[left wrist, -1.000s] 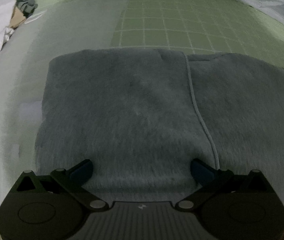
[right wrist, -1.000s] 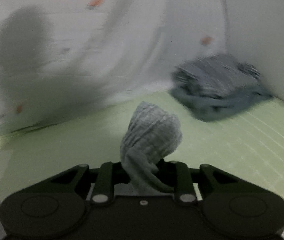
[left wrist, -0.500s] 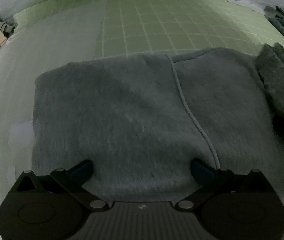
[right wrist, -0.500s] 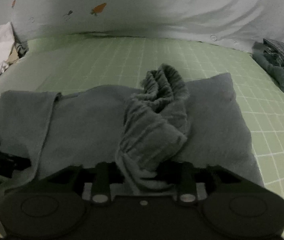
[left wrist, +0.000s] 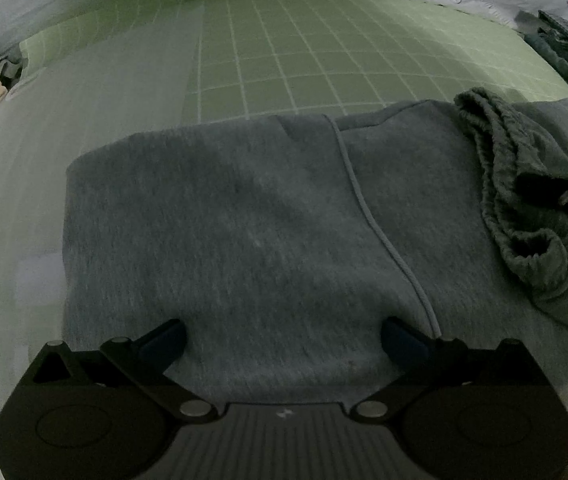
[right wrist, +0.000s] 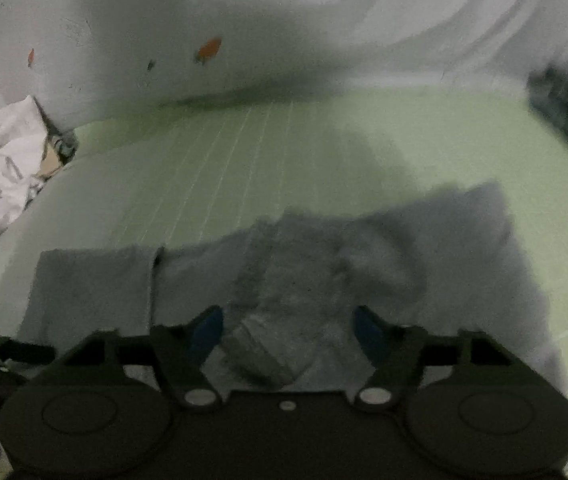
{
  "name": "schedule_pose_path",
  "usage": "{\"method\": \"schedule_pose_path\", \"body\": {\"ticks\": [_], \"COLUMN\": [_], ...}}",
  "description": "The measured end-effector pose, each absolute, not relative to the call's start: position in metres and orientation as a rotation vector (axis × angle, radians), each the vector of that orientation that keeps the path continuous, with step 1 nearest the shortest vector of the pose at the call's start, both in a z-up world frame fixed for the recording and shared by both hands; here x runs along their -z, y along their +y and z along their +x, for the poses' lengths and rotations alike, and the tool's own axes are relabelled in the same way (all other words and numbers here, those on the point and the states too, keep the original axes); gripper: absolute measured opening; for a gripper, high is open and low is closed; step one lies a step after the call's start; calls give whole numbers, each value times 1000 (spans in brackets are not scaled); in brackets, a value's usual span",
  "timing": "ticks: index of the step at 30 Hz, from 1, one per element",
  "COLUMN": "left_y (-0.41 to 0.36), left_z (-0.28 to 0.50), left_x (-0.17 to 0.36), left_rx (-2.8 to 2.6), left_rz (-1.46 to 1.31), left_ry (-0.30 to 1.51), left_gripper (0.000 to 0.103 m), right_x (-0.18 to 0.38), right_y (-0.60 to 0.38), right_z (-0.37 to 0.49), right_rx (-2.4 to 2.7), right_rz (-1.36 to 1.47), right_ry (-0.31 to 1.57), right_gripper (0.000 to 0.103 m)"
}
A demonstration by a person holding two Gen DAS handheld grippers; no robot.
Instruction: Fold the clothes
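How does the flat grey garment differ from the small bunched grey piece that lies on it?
The flat grey garment is large, smooth and spread over the green sheet; the bunched piece is smaller, ribbed and crumpled on its right part. Both are grey fabric.

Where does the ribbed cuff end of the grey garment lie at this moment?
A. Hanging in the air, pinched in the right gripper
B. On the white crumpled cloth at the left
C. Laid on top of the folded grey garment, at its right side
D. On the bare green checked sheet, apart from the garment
C: in the left wrist view the ribbed cuff rests on the folded grey garment, and the right gripper stands open around it, pads clear.
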State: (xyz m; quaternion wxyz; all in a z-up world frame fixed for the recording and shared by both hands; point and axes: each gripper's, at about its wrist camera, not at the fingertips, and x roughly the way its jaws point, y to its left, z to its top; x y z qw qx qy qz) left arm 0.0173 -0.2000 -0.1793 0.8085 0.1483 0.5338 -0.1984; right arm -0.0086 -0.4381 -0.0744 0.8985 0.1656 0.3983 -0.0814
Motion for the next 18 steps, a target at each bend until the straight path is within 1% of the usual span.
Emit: {"method": "schedule_pose_path", "body": {"ticks": [1,2,4,6,9,10,11,12,13,14,15,17,18], "left_y": [-200,-201,-203,-204,-208,-209,-209,-210,-209,-209,-209,-211,-212], "left_z": [18,18,19,20,21,21,21,20,19,20,21,24,24], "left_x": [179,180,181,181,181,182,182,182,182,183,184,187,187], "left_rx": [423,423,419,414,409,407,406,405,403,404,405,403,402], "left_rz": [316,316,314,312,309,308,307,306,305,306,306,305,304], "left_ry": [1141,1141,1143,1146,1148,1148,1147,1146,1146,1145,1145,1146,1146], "left_gripper": [103,103,103,103,103,103,103,103,103,103,103,103,103], "right_x": [79,80,76,70,64,66,70,75,77,76,73,65,61], "right_y": [-436,-431,-421,-419,-419,-419,-419,-419,-419,-420,-419,-422,-424], "right_z": [-7,-8,-11,-17,-25,-26,-25,-23,-22,-21,-20,-26,-30], "right_rx": [150,140,114,91,70,73,78,83,88,87,77,63,62], "right_rz": [345,320,260,263,288,288,291,298,303,303,299,288,286], "right_ry": [848,856,863,870,883,895,911,927,936,938,937,909,888], "right_gripper": [41,41,32,23,22,25,30,45,50,51,55,55,58]}}
